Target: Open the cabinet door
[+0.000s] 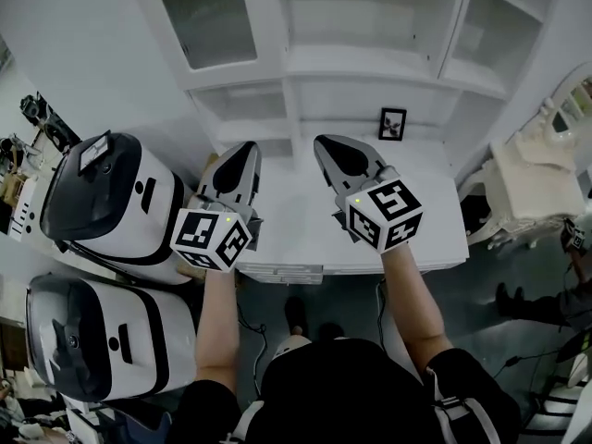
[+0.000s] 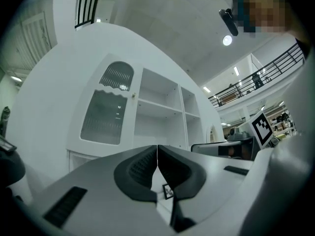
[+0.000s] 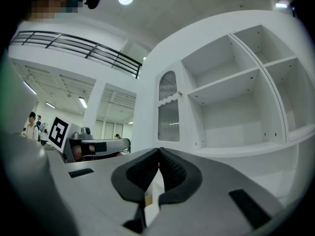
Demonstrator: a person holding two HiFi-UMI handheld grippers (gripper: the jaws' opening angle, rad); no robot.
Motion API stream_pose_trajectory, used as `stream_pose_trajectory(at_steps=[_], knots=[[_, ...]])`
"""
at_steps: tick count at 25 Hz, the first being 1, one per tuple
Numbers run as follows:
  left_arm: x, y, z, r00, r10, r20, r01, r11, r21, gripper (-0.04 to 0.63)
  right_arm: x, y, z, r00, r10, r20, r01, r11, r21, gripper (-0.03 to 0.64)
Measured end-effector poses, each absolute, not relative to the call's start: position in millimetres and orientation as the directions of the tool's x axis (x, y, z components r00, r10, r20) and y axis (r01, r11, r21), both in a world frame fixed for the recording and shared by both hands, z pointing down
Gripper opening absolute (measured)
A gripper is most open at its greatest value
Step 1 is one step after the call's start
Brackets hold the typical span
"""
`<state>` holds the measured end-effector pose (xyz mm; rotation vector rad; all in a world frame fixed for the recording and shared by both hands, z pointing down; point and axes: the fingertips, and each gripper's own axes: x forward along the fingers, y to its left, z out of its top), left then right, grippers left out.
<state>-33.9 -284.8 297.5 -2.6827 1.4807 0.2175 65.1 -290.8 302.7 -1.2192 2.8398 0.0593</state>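
The white cabinet (image 1: 305, 63) stands behind a white counter. Its left door (image 1: 208, 17) has a glass panel and lies flush in its frame; in the left gripper view the door (image 2: 103, 114) shows a small knob (image 2: 133, 96) at its right edge. The middle and right shelf bays are bare and have no door in front of them. My left gripper (image 1: 242, 151) is shut with nothing in it, held over the counter short of the cabinet. My right gripper (image 1: 326, 143) is beside it, also shut and empty. Both jaw pairs (image 2: 157, 149) (image 3: 158, 151) meet along a thin line.
A small framed picture (image 1: 392, 123) leans at the back of the counter (image 1: 435, 229). Two large white and black machines (image 1: 111, 202) (image 1: 102, 340) crowd the left side. A white chair (image 1: 532, 188) stands at the right. Cables lie on the floor below.
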Motion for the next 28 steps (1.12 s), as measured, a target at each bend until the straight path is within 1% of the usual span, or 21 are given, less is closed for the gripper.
stream_pose_trajectory(at_steps=[12,28], knots=[[-70.0,-361.3,245.5,0.597,-0.765,-0.242,-0.794,-0.606,-0.041,0.021,18.3,-353.1,250.2,-0.627,-0.772,-0.108,-0.779,0.62,0.094,0.017],[-86.6,-408.9,199.6,0.676,-0.678,-0.289,-0.73,-0.671,-0.132,0.023,2.8,-390.7,221.5,-0.533,-0.831,-0.158,-0.846,0.521,0.116,0.017]])
